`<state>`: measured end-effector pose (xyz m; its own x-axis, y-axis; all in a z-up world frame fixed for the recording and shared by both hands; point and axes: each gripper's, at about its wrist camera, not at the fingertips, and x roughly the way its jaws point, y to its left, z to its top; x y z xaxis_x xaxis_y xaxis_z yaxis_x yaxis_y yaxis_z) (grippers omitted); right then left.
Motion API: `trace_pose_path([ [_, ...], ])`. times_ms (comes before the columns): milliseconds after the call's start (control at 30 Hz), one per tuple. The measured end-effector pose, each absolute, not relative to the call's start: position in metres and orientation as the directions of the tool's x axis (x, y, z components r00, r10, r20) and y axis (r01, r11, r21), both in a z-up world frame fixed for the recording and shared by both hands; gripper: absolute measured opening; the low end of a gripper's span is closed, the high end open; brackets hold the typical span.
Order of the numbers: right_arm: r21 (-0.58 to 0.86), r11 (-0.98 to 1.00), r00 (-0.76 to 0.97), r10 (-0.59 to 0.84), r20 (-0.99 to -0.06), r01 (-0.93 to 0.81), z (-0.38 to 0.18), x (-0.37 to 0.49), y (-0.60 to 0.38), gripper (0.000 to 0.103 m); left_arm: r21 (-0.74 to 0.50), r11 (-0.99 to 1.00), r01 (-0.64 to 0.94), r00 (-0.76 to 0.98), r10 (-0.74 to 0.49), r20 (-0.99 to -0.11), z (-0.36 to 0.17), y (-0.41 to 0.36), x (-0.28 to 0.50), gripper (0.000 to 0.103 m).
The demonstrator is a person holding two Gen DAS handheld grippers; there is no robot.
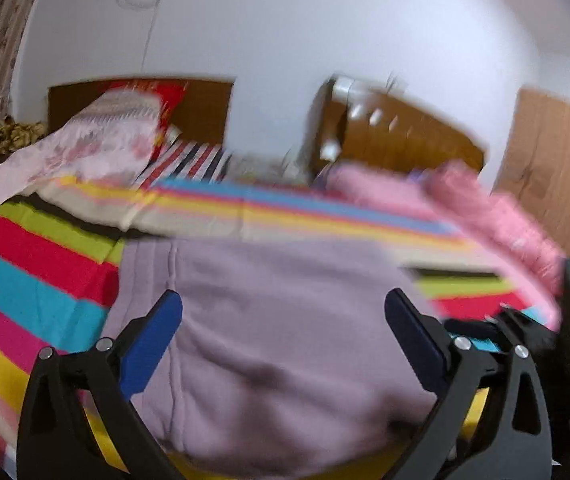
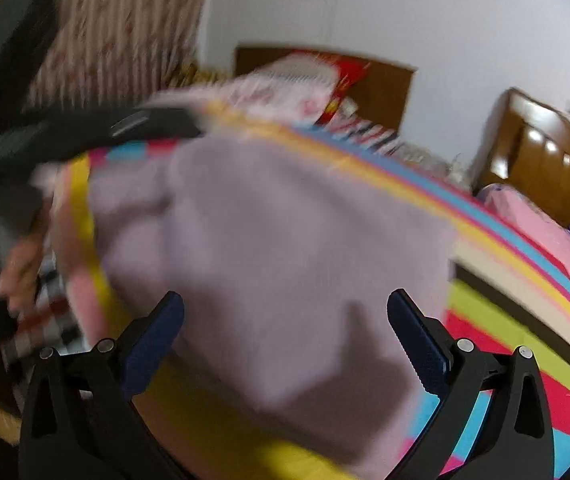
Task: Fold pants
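Striped bedspread [image 1: 37,256], lilac pants [image 1: 285,340] spread flat, left hand-held gripper [image 1: 283,320] and right hand-held gripper [image 2: 285,320] spread wide above.

Counted one pair of lilac pants [image 1: 277,332] lying near on one striped bedcover [image 1: 41,264]. Saw two grippers, the left gripper [image 1: 283,340] and the right gripper [image 2: 285,340], each with two blue fingers spread apart. Found one pink floral quilt [image 1: 97,140] far left, one pink blanket [image 1: 485,208] heaped far right, one wooden cabinet [image 1: 401,136] beyond it. Spotted one hand [image 2: 17,276], blurred, at the left edge.
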<state>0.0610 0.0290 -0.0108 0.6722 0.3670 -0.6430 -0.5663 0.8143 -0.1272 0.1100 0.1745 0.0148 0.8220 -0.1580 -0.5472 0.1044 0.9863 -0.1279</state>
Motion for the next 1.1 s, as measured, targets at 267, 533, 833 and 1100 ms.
trace_pose_path([
  [267,-0.035,0.798,0.649,0.462,-0.605,-0.601,0.004,0.064,-0.008,0.098,-0.086,0.993,-0.076,0.806,0.011,-0.591,-0.030,0.200,0.103,0.102],
  [533,0.011,0.953,0.737,0.241,-0.631,-0.302,0.009,0.191,-0.070,0.098,-0.126,0.988,-0.093,0.801,-0.001,-0.599,-0.038,0.213,0.103,0.102],
  [833,-0.057,0.985,0.711,0.079,-0.698,-0.166,-0.011,0.293,-0.073,0.098,-0.265,0.962,-0.057,0.798,-0.116,-0.592,-0.048,0.231,0.100,0.102],
  [1100,0.014,0.898,0.636,0.321,-0.702,-0.439,-0.001,0.258,-0.049,0.098,-0.264,0.963,-0.055,0.798,-0.117,-0.592,-0.048,0.229,0.099,0.102],
])
